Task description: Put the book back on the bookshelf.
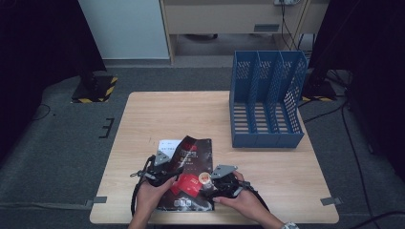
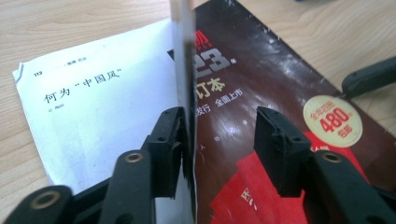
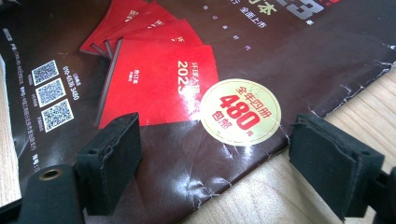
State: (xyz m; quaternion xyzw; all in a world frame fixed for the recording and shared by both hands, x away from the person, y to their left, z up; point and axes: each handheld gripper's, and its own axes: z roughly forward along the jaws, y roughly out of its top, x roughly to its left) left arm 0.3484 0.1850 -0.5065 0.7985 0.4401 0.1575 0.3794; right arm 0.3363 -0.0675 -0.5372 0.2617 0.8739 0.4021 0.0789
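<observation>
Lifting the magazine (image 2: 280, 93) cover edge between my left tool's (image 2: 219, 140) parted jaws, right tool (image 3: 210, 163) hovering spread apart over the bench (image 1: 267, 167).

Magazine (image 1: 191, 164) lies on the table (image 1: 143, 119), lower centre of the high view, its cover over an inner page (image 1: 168, 144) that shows at its upper left. File rack (image 1: 265, 102) stands on the table, upper right. Left gripper (image 1: 173, 168) at magazine's left edge, right gripper (image 1: 213, 185) at its lower right.
</observation>
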